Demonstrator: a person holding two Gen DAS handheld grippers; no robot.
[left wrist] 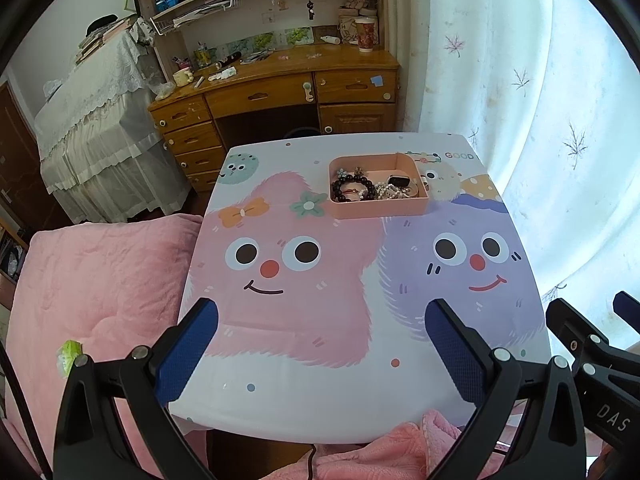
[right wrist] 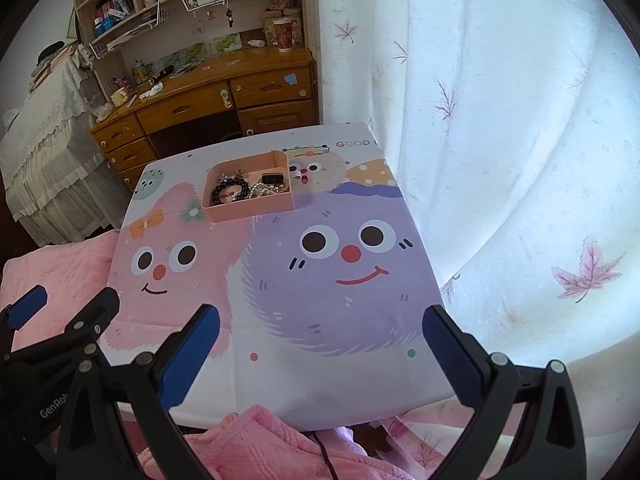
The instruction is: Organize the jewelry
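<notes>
Sitting on the far half of the small cartoon-printed white table (left wrist: 304, 400): a shallow peach-pink rectangular plastic tray (left wrist: 378, 207), filled with jewelry. Lying inside at its left, a bracelet of dark round beads (left wrist: 352, 189); beside that, a tangle of pale pearl-like strands (left wrist: 386, 192); toward the right wall, a small black boxy piece (left wrist: 399, 180), too small to identify. Hovering over the near edge of the table, well apart from the tray: the left gripper (left wrist: 322, 354), blue-padded black fingers spread wide and holding nothing. Hanging just beside it, the right gripper (right wrist: 322, 354), likewise gaping and empty. Lying below the near edge, a pink quilted blanket (right wrist: 248, 444); hanging to the right, a white leaf-print curtain (right wrist: 500, 140); standing beyond, a wooden desk (left wrist: 276, 92).
</notes>
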